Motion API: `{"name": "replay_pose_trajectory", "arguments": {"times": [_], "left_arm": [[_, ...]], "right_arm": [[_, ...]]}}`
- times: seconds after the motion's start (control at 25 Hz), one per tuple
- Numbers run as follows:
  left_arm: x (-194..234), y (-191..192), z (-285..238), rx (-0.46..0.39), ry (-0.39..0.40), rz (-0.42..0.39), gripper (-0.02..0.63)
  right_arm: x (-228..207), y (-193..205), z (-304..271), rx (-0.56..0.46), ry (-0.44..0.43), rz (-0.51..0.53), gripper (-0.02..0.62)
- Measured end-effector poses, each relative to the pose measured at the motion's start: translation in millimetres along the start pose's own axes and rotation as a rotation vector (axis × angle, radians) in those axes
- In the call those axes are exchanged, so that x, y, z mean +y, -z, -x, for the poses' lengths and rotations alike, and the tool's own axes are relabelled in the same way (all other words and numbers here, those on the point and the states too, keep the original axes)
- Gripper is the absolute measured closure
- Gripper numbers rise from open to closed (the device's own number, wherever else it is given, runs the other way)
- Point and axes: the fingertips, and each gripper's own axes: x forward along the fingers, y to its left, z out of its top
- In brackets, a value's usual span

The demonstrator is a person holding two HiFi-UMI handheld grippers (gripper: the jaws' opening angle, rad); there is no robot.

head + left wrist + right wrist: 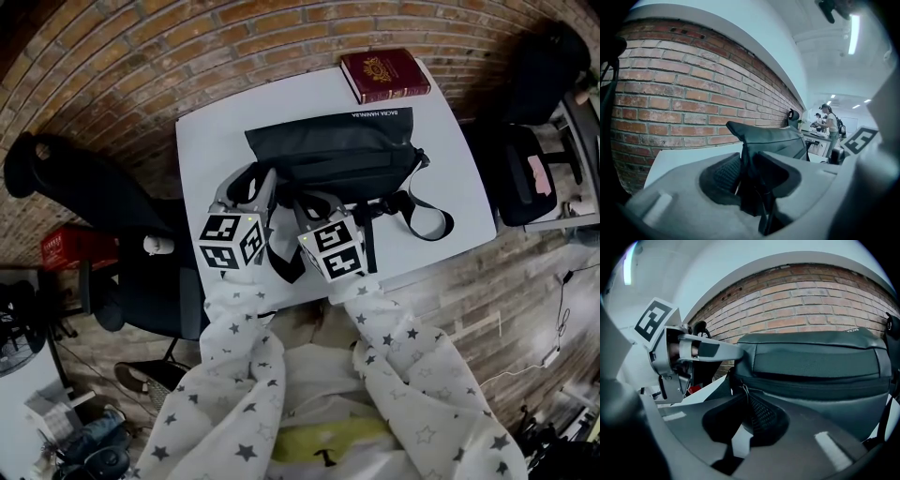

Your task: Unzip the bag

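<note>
A black zip bag [337,155] lies flat on the white table [206,141], its zipper [811,383] running along the near side. My left gripper [253,186] is at the bag's left end and is shut on a fold of its fabric [749,140], which stands between the pads. Just to the right of it, my right gripper [314,202] is shut on the small metal zipper pull [742,391] at the zipper's left end. In the right gripper view, the left gripper [705,350] shows pinching the bag's corner.
A red book [384,75] lies at the table's far edge behind the bag. The bag's strap [427,216] loops over the table's near right side. A dark chair [122,216] stands to the left and a black seat [520,169] to the right. People stand far off [829,124].
</note>
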Motion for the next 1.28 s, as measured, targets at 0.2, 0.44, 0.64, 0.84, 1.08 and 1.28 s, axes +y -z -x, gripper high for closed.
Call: {"name": "replay_pose_trajectory", "arguments": {"times": [0.2, 0.44, 0.64, 0.84, 1.08, 1.28], "left_arm": [[5.9, 1.3, 7.1, -0.007, -0.017, 0.002, 0.488], [12.4, 2.5, 11.4, -0.019, -0.034, 0.002, 0.488], [14.3, 2.4, 14.0, -0.029, -0.044, 0.001, 0.488], [17.9, 4.1, 18.6, -0.032, -0.059, 0.001, 0.488], [22.5, 5.6, 20.8, -0.03, -0.086, 0.011, 0.488], [23.2, 8.4, 21.1, -0.029, -0.11, 0.024, 0.488]], "right_arm": [[4.8, -2.0, -1.1, 0.006, -0.012, 0.011, 0.577], [-5.7, -0.7, 0.7, 0.013, 0.012, -0.013, 0.577], [-6.0, -0.8, 2.4, 0.011, 0.014, -0.011, 0.575], [-5.4, -0.1, 3.3, 0.007, 0.017, -0.017, 0.575], [-13.4, 1.2, 7.8, 0.005, 0.036, -0.037, 0.575], [-25.5, 4.1, 15.4, 0.008, 0.056, -0.05, 0.575]]}}
